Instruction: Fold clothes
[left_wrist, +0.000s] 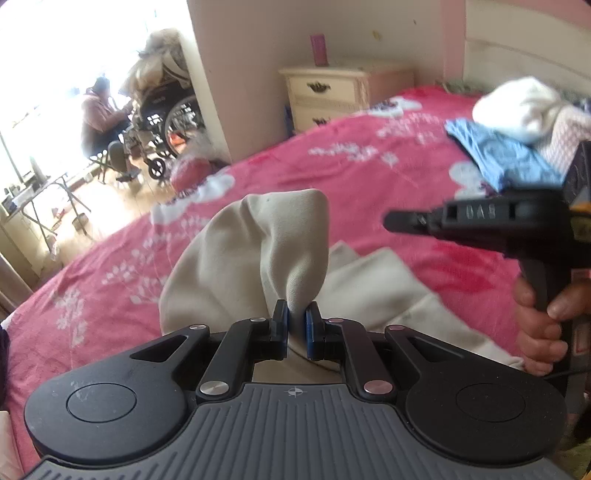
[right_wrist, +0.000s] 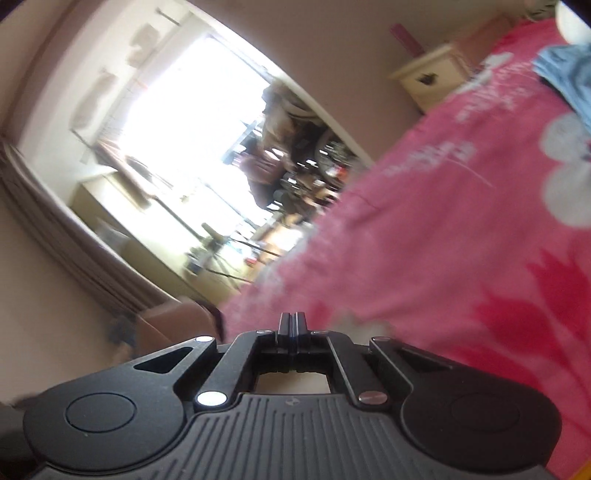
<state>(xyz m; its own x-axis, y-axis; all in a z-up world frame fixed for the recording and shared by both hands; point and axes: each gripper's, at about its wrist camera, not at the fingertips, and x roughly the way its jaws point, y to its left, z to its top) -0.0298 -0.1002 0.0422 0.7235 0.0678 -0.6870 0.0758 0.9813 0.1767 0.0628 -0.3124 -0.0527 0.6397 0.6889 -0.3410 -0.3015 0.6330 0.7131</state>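
**Right wrist view: tilted, blurred**

Your right gripper (right_wrist: 293, 325) has its jaws pressed together with nothing visible between them. Beyond it lies the pink bedspread (right_wrist: 461, 221), with blue cloth (right_wrist: 569, 77) at the upper right. A nightstand (right_wrist: 432, 79) stands by the wall, a bright window (right_wrist: 184, 122) to the left.

A pink floral bedspread (left_wrist: 369, 166) is covering the bed. At its far side a cream nightstand (left_wrist: 325, 94) is standing against the wall, carrying a pink cylinder (left_wrist: 318, 49). Far left, a wheelchair (left_wrist: 166, 122) is sitting by the bright window, a seated person (left_wrist: 99, 122) is facing it, and a folding table (left_wrist: 40, 199) is standing nearer.
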